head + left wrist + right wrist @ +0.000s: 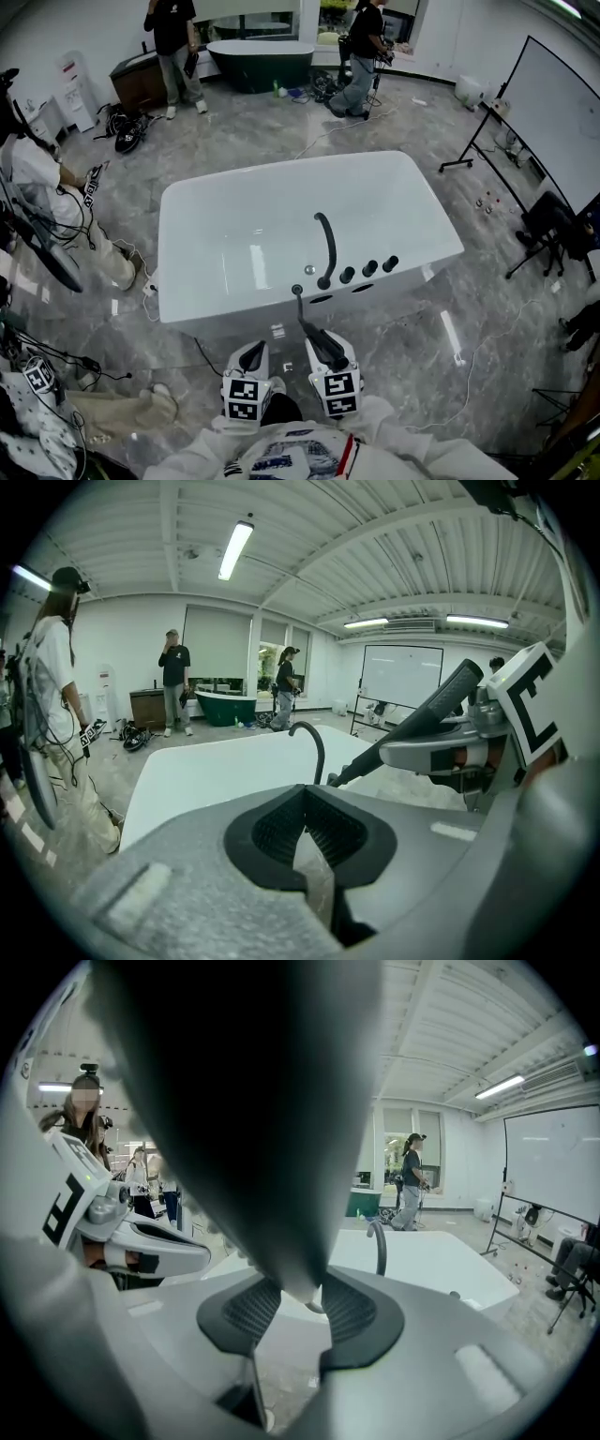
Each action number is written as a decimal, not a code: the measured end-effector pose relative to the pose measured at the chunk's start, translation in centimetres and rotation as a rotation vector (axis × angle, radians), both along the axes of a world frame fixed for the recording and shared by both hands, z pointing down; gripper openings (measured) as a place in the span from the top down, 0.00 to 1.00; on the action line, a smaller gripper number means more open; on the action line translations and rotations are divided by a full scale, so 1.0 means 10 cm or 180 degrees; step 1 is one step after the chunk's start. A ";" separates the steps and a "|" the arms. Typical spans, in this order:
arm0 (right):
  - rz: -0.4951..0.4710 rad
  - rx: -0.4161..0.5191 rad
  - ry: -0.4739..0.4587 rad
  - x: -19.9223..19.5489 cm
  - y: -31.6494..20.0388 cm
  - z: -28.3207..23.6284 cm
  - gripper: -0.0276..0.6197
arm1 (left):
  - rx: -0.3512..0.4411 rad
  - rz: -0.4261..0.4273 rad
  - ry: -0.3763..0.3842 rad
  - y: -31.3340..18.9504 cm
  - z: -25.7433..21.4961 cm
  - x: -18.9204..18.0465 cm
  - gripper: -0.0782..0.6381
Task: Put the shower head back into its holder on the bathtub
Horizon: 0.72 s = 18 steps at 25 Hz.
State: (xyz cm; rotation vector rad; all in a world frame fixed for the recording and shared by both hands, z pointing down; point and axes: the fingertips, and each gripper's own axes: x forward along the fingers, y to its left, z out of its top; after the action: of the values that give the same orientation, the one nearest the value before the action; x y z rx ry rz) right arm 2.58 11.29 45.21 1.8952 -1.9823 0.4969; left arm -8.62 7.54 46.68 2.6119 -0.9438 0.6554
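Note:
A white bathtub (197, 211) stands in front of me, with a black curved spout (326, 246) and three black knobs (369, 268) on its near rim. A small round fitting (309, 270) sits just left of the spout's foot. My right gripper (323, 345) is shut on the black shower head (305, 314), whose far end points at the near rim. In the right gripper view the shower head (253, 1101) fills the upper picture, and the right gripper (291, 1302) has its pads against it. My left gripper (251, 352) hangs beside it, shut and empty (305, 808).
A dark green tub (260, 61) and two standing people (173, 37) are at the back of the room. Another person (37, 178) stands at the left among cables. A whiteboard on a stand (562, 112) is at the right. The floor is grey marble.

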 end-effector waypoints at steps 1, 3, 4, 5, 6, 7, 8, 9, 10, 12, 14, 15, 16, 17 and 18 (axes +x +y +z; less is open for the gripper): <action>0.0006 -0.0006 0.0010 0.00 -0.05 -0.01 0.75 | 0.0006 0.0002 0.0003 -0.06 -0.01 -0.01 0.89; 0.0030 -0.0026 0.0029 0.03 -0.16 -0.02 0.75 | 0.0023 0.0017 0.0022 -0.20 -0.04 0.00 0.89; 0.0048 -0.0040 0.0032 0.05 -0.21 -0.01 0.75 | 0.0037 0.0029 0.0030 -0.26 -0.06 0.02 0.89; 0.0070 -0.0055 0.0030 0.06 -0.24 0.00 0.75 | 0.0048 0.0040 0.0039 -0.32 -0.07 0.04 0.89; 0.0092 -0.0069 0.0026 0.08 -0.28 0.02 0.75 | 0.0055 0.0050 0.0046 -0.37 -0.08 0.05 0.89; 0.0115 -0.0082 0.0026 0.09 -0.31 0.04 0.75 | 0.0060 0.0060 0.0044 -0.42 -0.08 0.05 0.89; 0.0143 -0.0092 0.0030 0.10 -0.35 0.05 0.75 | 0.0062 0.0078 0.0035 -0.47 -0.06 0.06 0.89; 0.0171 -0.0097 0.0038 0.12 -0.39 0.05 0.75 | 0.0058 0.0103 0.0026 -0.50 -0.04 0.07 0.89; 0.0198 -0.0096 0.0049 0.14 -0.42 0.04 0.75 | 0.0047 0.0130 0.0025 -0.53 -0.02 0.09 0.89; 0.0257 -0.0084 0.0082 0.21 -0.48 0.02 0.75 | 0.0032 0.0172 0.0037 -0.59 -0.02 0.14 0.89; 0.0313 -0.0085 0.0093 0.25 -0.52 0.03 0.75 | 0.0040 0.0215 0.0050 -0.67 -0.04 0.19 0.89; 0.0335 -0.0093 0.0086 0.25 -0.54 0.04 0.75 | 0.0039 0.0246 0.0060 -0.70 -0.04 0.21 0.89; 0.0355 -0.0106 0.0083 0.25 -0.56 0.05 0.75 | 0.0034 0.0281 0.0070 -0.73 -0.02 0.22 0.89; 0.0380 -0.0121 0.0092 0.24 -0.58 0.05 0.75 | 0.0028 0.0309 0.0081 -0.76 0.00 0.22 0.89; 0.0404 -0.0134 0.0107 0.24 -0.60 0.04 0.75 | 0.0025 0.0330 0.0091 -0.79 0.00 0.23 0.89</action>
State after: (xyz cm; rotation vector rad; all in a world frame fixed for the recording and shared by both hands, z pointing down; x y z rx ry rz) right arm 5.01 5.31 45.63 1.9988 -1.8244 0.5330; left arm -6.36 -0.34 46.73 2.6845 -0.8086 0.6388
